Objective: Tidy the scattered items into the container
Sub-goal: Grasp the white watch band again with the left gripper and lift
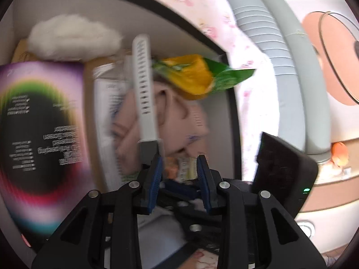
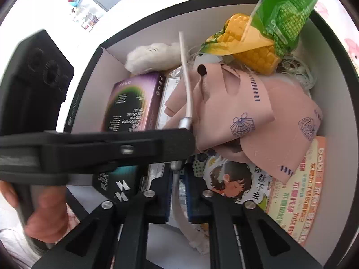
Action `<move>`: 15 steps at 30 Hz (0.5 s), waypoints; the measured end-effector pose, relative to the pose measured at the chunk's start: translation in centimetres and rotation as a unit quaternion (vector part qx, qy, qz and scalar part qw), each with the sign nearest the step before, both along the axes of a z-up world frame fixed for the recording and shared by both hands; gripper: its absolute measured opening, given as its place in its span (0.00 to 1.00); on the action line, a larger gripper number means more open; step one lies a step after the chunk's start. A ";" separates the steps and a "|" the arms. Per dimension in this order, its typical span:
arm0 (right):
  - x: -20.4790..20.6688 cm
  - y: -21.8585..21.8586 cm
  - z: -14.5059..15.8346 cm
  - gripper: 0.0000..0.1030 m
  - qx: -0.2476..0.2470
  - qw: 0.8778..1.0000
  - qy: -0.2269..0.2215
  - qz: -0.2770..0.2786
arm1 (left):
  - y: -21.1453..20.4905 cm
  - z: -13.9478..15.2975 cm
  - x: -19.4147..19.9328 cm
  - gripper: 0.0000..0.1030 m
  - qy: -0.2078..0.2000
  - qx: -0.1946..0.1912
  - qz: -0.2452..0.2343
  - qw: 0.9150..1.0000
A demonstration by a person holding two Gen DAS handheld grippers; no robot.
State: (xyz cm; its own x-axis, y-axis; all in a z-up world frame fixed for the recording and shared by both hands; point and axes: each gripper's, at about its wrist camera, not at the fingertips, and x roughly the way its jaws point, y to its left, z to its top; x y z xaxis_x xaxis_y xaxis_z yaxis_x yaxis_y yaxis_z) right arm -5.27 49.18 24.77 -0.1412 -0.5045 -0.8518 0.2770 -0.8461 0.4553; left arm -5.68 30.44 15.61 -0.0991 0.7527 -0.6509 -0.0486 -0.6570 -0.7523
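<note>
A white watch strap (image 1: 143, 89) with a row of holes and a grey buckle end stands over the open box (image 1: 179, 25). My left gripper (image 1: 179, 159) is open above the box; the strap's buckle end touches its left finger. In the right wrist view the strap (image 2: 185, 78) runs down between the blue pads of my right gripper (image 2: 180, 179), which is shut on it. The box (image 2: 107, 51) holds a pink fabric mask (image 2: 235, 112), a corn packet (image 2: 258, 44), a purple box (image 2: 132, 103) and white fluff (image 2: 152, 56).
The other hand-held gripper's black body (image 2: 96, 150) crosses the right wrist view, a hand (image 2: 44, 219) below it. A pink floral cloth (image 1: 224, 22) lies outside the box. A grey ribbed hose (image 1: 269, 33) runs at the right. Printed packets (image 2: 296, 190) line the box's right side.
</note>
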 end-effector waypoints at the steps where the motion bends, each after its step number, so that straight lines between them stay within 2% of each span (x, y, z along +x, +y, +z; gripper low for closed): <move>1: 0.1 0.0 0.0 0.07 -0.002 1.000 -0.003 0.000 | 0.0 0.3 0.1 0.29 0.008 -0.008 0.000 1.000; 3: 0.2 0.1 0.2 0.07 -0.013 1.000 -0.003 0.001 | -0.5 0.5 0.1 0.29 0.010 -0.019 0.010 1.000; 7: 0.3 1.9 0.6 0.07 -0.071 0.997 -0.027 -0.018 | -3.5 -0.2 0.4 0.31 -0.023 -0.020 0.043 0.999; 8: 0.3 2.4 0.7 0.07 -0.089 0.995 -0.037 -0.022 | -3.9 -0.4 0.5 0.37 -0.031 -0.012 0.048 0.998; 11: 1.0 4.1 1.9 0.07 -0.152 0.987 -0.044 -0.013 | -4.5 -0.9 0.9 0.40 -0.044 0.013 0.050 0.998; 15: 1.6 2.7 2.7 0.06 -0.176 0.984 -0.025 0.014 | -3.5 -1.4 0.9 0.40 -0.055 0.048 0.048 0.996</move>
State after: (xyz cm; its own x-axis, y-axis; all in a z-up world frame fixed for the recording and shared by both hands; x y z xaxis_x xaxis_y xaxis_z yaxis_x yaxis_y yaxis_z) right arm -3.67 51.83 27.46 -0.0844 -0.7732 -0.6285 0.2682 -0.6251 0.7330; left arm -4.81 26.94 14.24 -0.1058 0.8024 -0.5874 0.0962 -0.5797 -0.8091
